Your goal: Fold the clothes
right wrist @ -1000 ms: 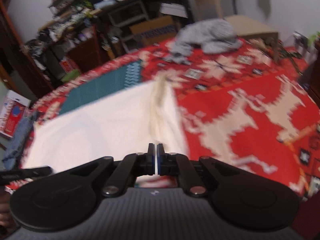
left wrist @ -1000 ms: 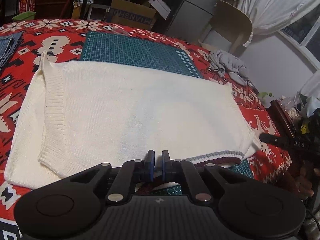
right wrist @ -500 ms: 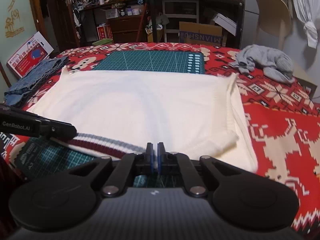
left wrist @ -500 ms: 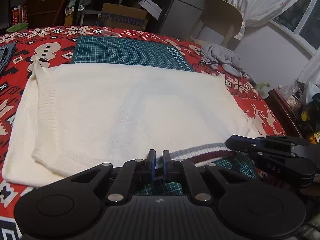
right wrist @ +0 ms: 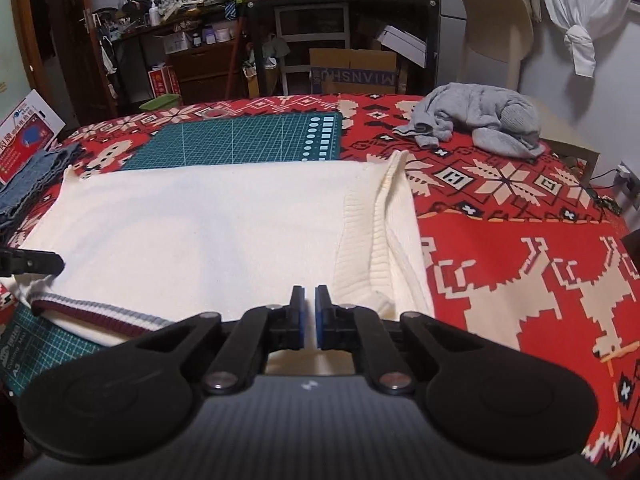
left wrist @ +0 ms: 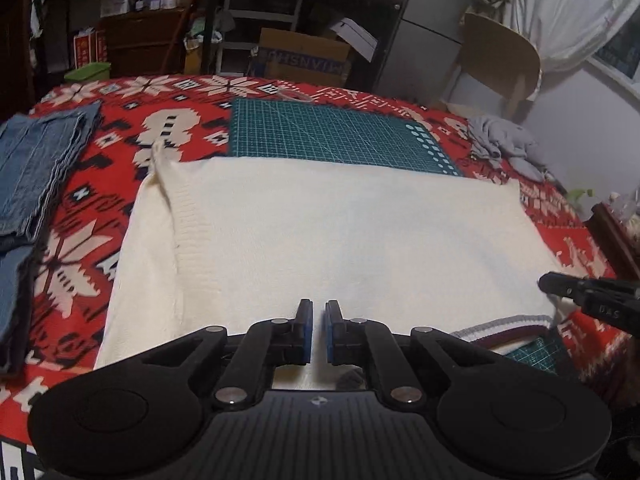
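Observation:
A cream knit sweater [left wrist: 340, 240] lies folded flat on the red patterned cloth, and its grey-and-maroon striped hem [left wrist: 508, 326] peeks out at the near edge. My left gripper [left wrist: 316, 332] hovers over the sweater's near edge, its pads a sliver apart with nothing pinched. Its tip [right wrist: 48, 262] shows at the sweater's left corner in the right wrist view. My right gripper [right wrist: 307, 320] sits over the near edge beside the ribbed sleeve [right wrist: 372, 248]. Its jaws are opening and the cloth lies below them, not gripped. Its tip [left wrist: 560, 286] reaches the sweater's right corner.
A green cutting mat [left wrist: 340, 132] lies under the sweater's far edge. Folded jeans [left wrist: 36, 168] rest at the left and a crumpled grey garment [right wrist: 476, 120] at the far right. A chair [right wrist: 492, 20], shelves and a cardboard box [right wrist: 352, 70] stand behind the table.
The right view has levelled out from a blurred tilt, and that gripper's pads have parted slightly. The left gripper has shifted left along the near edge, so the striped hem now lies to its right.

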`<state>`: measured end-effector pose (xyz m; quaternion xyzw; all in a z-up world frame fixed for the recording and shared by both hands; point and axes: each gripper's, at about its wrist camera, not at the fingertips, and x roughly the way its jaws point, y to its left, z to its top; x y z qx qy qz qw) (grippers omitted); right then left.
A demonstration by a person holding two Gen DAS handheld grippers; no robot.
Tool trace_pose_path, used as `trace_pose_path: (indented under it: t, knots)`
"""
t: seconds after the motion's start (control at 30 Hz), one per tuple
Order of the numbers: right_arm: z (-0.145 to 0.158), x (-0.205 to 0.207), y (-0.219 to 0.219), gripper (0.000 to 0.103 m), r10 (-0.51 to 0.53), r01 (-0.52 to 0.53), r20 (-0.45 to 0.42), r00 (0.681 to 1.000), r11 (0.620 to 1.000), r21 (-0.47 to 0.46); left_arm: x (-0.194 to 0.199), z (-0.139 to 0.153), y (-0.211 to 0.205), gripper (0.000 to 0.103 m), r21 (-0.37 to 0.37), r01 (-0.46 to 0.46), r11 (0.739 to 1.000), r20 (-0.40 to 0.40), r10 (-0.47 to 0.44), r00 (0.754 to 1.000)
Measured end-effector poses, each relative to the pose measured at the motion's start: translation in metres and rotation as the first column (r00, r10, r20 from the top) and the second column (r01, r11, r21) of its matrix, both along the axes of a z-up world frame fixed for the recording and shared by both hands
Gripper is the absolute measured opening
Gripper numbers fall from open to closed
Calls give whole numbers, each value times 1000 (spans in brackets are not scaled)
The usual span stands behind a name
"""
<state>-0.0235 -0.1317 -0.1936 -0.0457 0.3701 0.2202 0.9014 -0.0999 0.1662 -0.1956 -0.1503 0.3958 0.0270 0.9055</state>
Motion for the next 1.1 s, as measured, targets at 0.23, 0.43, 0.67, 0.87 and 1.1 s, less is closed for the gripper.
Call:
trace_pose_path:
  t: [0.23, 0.43, 0.67, 0.87, 1.1]
  knots:
    - [14, 9, 45, 7, 79, -80, 33, 996, 995, 54, 37, 15, -27, 7, -41, 58, 997, 67, -55, 996]
    - [6, 30, 90, 7, 109, -111, 28, 994, 991, 80, 65, 2, -32, 7, -16, 19, 1000, 46, -18, 999]
    - [-9, 26, 89, 6, 120, -120, 22, 993, 992, 27, 46, -6, -26, 7, -13, 11, 1000, 42, -11, 999]
    - [-4, -1, 76, 8, 148, -148, 37, 988, 989, -12, 21, 2, -26, 7, -10, 31, 999, 42, -30, 999]
    - [6, 6, 110, 8, 180, -182, 49, 982, 982, 52, 47, 6, -18, 7, 5, -15, 1000, 58, 15, 998]
